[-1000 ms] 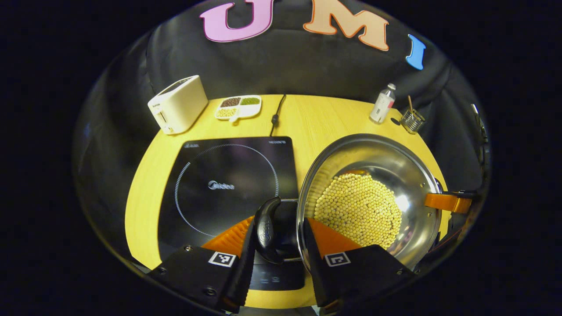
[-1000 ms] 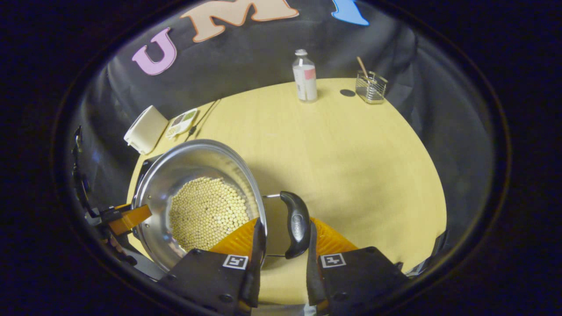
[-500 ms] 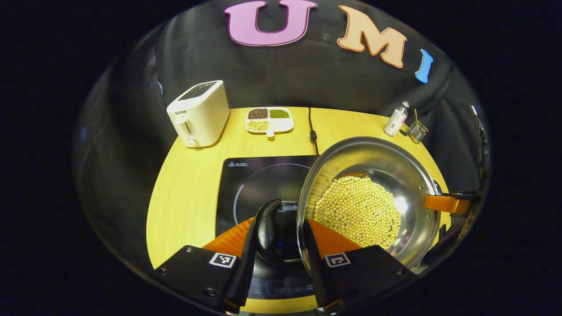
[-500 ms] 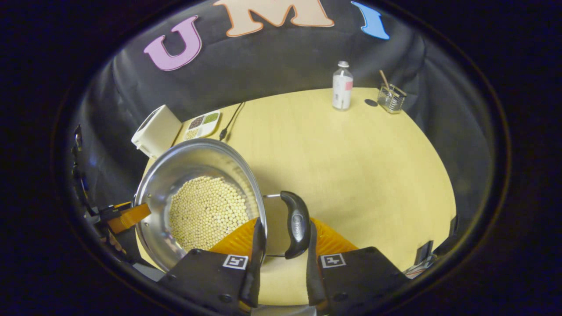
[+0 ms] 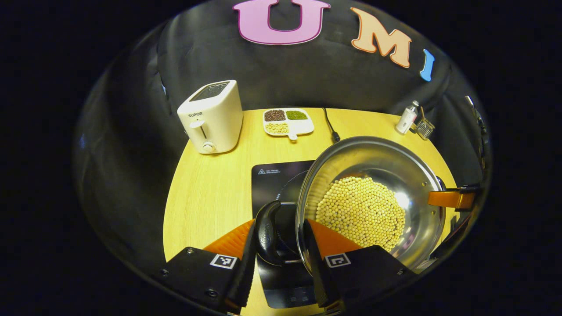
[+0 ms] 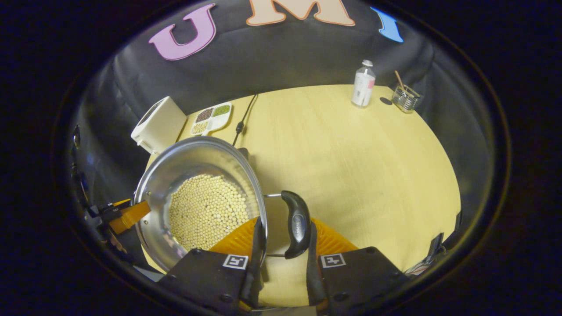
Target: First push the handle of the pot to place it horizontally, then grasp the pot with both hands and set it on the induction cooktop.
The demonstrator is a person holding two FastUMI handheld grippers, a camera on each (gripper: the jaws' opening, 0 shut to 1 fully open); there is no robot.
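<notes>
Left hand-held gripper (image 5: 275, 245) clamps black side handle (image 5: 265, 232) of steel pot of yellow beans (image 5: 371, 197); black induction cooktop (image 5: 274, 175) beneath in left gripper view; right hand-held gripper (image 6: 283, 239) clamps opposite black handle (image 6: 297, 224) over bare yellow tabletop (image 6: 351, 153)

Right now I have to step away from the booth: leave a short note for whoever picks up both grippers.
Left gripper: jaws shut on the pot's left handle.
Right gripper: jaws shut on the pot's right handle.
Pot, full of yellow beans, is held up, over the right part of the induction cooktop.
Done: both handles gripped, pot carried to the cooktop.
Left: centre it, lower it, open both jaws.
</notes>
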